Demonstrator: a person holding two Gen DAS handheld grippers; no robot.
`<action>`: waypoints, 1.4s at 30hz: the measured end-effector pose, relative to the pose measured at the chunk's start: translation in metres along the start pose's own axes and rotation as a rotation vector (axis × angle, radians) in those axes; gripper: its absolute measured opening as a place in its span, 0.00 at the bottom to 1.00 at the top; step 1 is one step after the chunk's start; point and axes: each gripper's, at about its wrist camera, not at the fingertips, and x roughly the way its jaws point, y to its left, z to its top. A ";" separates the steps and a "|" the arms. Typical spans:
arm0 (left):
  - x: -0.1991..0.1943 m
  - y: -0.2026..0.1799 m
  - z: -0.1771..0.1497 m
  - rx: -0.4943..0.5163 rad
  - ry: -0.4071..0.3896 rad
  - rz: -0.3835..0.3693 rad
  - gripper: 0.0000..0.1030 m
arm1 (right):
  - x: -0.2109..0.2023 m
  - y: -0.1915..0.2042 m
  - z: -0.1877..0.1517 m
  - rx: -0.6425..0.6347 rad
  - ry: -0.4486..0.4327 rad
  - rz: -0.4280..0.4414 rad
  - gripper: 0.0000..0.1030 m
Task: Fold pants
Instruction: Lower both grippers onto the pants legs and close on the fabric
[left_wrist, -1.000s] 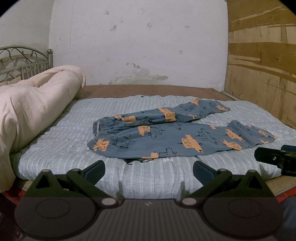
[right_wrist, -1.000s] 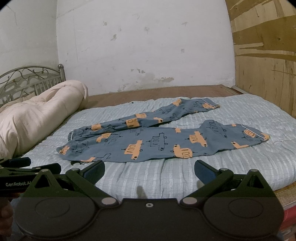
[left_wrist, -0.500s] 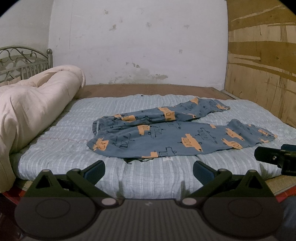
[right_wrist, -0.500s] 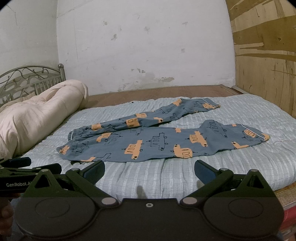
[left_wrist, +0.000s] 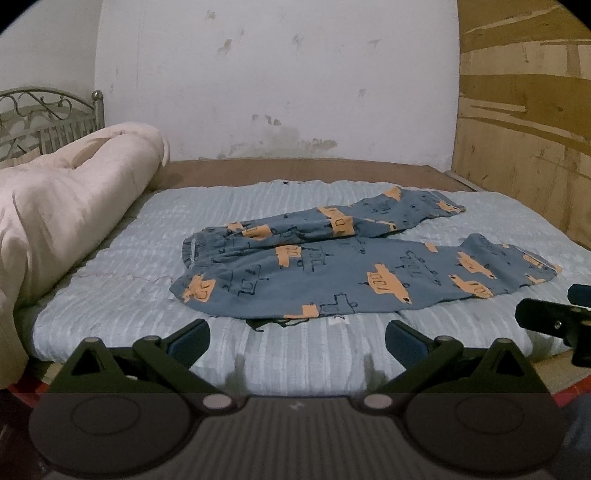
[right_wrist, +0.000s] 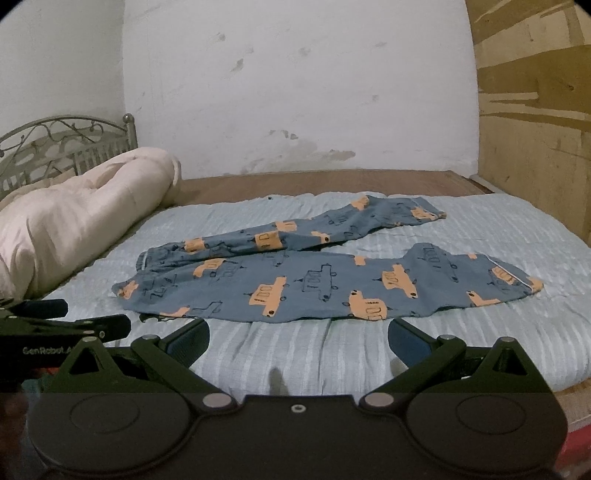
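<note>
Left wrist: right tool (left_wrist: 554, 325) half cut off

One pants (left_wrist: 354, 269), two tools (left_wrist: 297, 339)

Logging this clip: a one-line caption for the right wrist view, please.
Right gripper, fingers open, faces blue car-print pants spread on the bed; left gripper alongside.

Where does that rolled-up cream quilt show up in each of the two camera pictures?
Left wrist view: quilt at the left edge, left of the pants.
Right wrist view: quilt also at the left, beside the pants.
Shared landmark: the metal headboard behind the quilt.
</note>
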 end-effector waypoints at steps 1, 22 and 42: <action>0.003 0.000 0.001 0.000 0.005 0.000 1.00 | 0.004 -0.001 0.002 0.002 0.003 0.002 0.99; 0.120 0.018 0.079 0.005 0.091 0.063 1.00 | 0.128 -0.016 0.072 0.005 0.121 0.040 0.99; 0.260 0.061 0.166 0.025 0.140 0.159 1.00 | 0.286 -0.035 0.149 -0.154 0.066 0.211 0.99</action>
